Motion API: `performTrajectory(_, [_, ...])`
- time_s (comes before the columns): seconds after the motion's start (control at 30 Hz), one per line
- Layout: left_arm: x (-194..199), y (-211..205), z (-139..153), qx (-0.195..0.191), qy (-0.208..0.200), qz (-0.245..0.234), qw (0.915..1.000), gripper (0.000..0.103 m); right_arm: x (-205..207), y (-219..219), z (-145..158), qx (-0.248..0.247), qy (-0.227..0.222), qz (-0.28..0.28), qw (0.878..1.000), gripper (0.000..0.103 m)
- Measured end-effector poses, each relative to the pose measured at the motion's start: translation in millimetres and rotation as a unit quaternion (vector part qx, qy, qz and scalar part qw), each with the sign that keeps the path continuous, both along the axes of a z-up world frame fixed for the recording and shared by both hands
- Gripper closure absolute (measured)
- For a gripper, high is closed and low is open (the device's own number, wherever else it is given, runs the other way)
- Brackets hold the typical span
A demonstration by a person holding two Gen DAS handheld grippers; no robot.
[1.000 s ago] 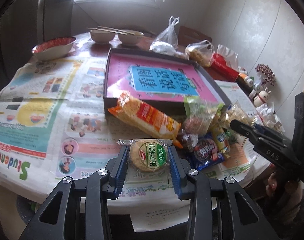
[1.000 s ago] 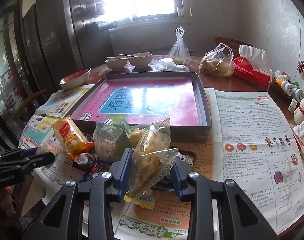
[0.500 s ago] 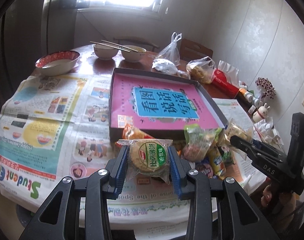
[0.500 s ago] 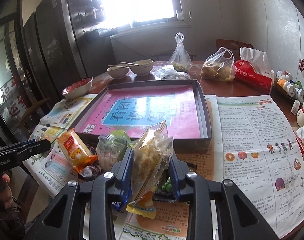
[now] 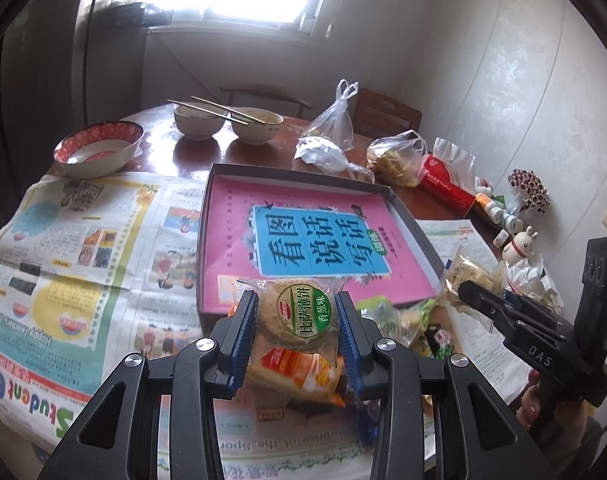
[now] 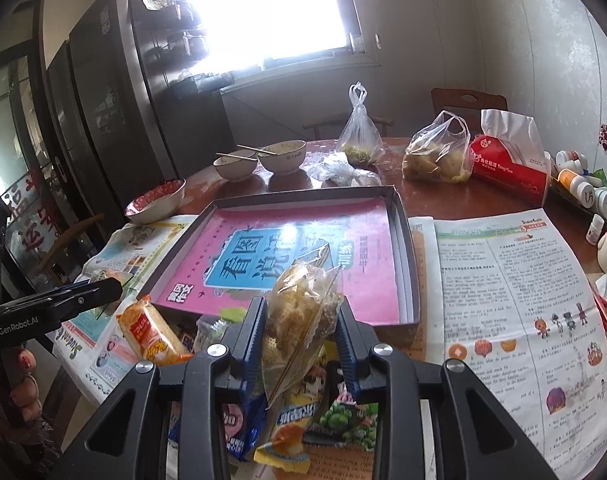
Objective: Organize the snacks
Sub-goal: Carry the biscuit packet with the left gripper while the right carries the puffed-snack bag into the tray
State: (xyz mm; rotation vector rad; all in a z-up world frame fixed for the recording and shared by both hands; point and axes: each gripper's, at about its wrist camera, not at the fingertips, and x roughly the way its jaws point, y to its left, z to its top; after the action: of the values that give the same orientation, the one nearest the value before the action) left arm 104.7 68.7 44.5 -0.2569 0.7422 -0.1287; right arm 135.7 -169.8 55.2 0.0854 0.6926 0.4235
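Note:
My left gripper [image 5: 297, 312] is shut on a round biscuit pack [image 5: 301, 314] with a green label, held above the snack pile. My right gripper [image 6: 301, 312] is shut on a clear bag of puffed snacks [image 6: 299, 312], also lifted; this bag shows in the left wrist view [image 5: 469, 274]. A shallow dark box [image 5: 417, 236] lined with a pink book cover lies just beyond both; it also shows in the right wrist view [image 6: 407, 240]. An orange cracker pack [image 6: 149, 334] and several small packets [image 6: 323, 420] lie on the newspaper in front of the box.
Newspaper [image 5: 63, 248] covers the near table. Behind the box stand a red-rimmed bowl [image 5: 97, 152], two bowls with chopsticks [image 5: 227, 120], plastic bags [image 6: 437, 156], a red tissue pack [image 6: 511, 164], and small bottles and figurines [image 5: 511, 236] at the right edge.
Both grippers have risen with their packs and moved toward the box. The pile has dropped lower in both views.

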Motion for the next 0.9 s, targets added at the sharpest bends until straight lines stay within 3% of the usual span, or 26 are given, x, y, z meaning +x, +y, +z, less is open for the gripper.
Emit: performTrajectory(0.9, [69,-5,-36,-0.006,0.044,0.007,0.999,0.063,52,-5,-35,0.02,0.041,-0.012,0.999,0.069])
